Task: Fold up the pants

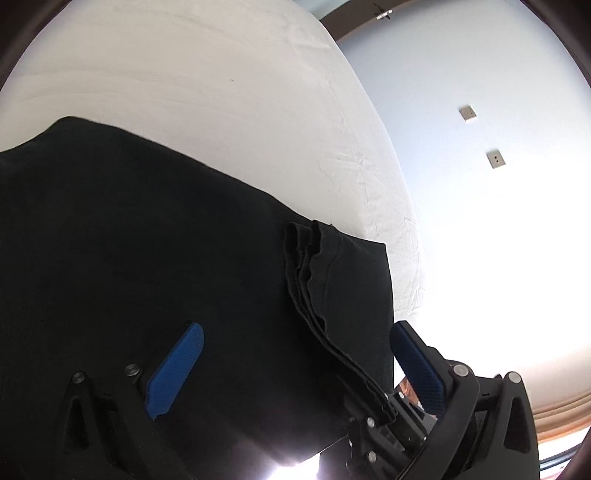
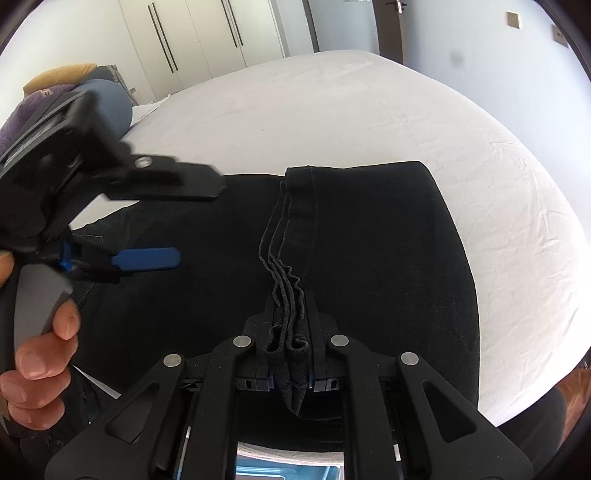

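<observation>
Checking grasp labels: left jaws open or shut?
Open. The left gripper shows its fingers spread wide above the pants, gripping nothing.

Pants [image 2: 369, 258] lie flat on the bed [image 2: 369, 110], filling its near half in my right wrist view; bare sheet beyond at 12 and off to 3. Stacked hem edges [image 2: 284, 240] run from pants' far edge straight back toward 6, ending bunched between my right gripper's [image 2: 290, 314] jaws at 6. My left gripper [image 2: 177, 225] sits over the pants at 9, jaws apart, pointing toward 3, hand [image 2: 40, 354] behind it at 8. Pillows [image 2: 74, 88] at 10, at the bed's far left; wardrobe [image 2: 192, 33] behind them at 11; wall [image 2: 461, 33] at 1.
</observation>
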`<state>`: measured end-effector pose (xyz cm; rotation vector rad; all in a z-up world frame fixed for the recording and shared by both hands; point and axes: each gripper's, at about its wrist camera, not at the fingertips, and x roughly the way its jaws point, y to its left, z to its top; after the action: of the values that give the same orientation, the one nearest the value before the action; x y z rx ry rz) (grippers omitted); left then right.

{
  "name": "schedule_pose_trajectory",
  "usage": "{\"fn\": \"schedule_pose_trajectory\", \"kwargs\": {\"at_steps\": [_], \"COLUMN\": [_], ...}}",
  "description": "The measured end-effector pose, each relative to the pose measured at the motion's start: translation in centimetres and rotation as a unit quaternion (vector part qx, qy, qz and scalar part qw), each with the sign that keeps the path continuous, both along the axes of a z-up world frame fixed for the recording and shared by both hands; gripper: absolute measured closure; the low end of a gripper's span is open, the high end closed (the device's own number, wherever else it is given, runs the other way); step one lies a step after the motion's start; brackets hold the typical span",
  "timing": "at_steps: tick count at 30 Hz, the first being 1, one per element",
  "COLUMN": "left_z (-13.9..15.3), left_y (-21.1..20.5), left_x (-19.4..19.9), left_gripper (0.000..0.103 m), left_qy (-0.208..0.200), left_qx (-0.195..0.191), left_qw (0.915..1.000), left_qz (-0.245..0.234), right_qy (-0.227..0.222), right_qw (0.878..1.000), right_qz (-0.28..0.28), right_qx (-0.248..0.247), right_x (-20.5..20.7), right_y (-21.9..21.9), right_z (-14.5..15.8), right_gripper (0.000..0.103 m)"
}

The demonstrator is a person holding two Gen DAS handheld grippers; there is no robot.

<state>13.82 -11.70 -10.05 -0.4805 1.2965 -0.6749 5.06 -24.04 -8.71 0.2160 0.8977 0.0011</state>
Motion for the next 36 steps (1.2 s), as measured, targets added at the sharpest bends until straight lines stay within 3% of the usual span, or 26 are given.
{"fn": "schedule_pose_trajectory", "kwargs": {"at_steps": [6,8,10,11,12,13,25,36], "left_z": [-0.4,-0.6,-0.8,-1.1,-1.1,-1.0,2.7,3.8], "left_y": [-4.0,-4.9,-5.6,-5.9,-6.2,-6.3,-6.5,-2.7], "left_x": [1.1,1.0,1.1,1.1,0.9,0.7,-0.1,0.8], "left_gripper": [0.001,0.010,0.048,0.061,0.084,0.091,0.095,0.095], "left_qy": [0.017,0.017,0.023,0.026,0.020,0.012,-0.077,-0.091], "left_qx": [0.004,0.013,0.013,0.018,0.034,0.044,0.111,0.118], "left_qw": [0.9993,0.9990,0.9984,0.9978,0.9972,0.9967,0.9879,0.9872], "left_qz": [-0.034,-0.040,-0.051,-0.058,-0.064,-0.067,-0.077,-0.057], "right_qy": [-0.018,-0.021,-0.024,-0.025,-0.025,-0.026,-0.034,-0.022], "right_qw": [1.000,1.000,1.000,1.000,1.000,1.000,0.998,0.996], "right_qz": [0.007,0.009,0.012,0.013,0.014,0.014,0.045,0.086], "right_qx": [-0.007,-0.008,-0.009,-0.010,-0.010,-0.010,-0.020,-0.021], "right_x": [-1.8,-1.9,-2.3,-2.5,-2.7,-2.9,-4.6,-4.9], "right_y": [0.0,0.2,0.1,0.2,0.1,0.0,1.3,3.7], "right_z": [1.3,1.4,1.7,1.8,2.0,2.1,4.0,5.6], "right_gripper": [0.093,0.093,0.093,0.093,0.093,0.093,0.093,0.093]}}
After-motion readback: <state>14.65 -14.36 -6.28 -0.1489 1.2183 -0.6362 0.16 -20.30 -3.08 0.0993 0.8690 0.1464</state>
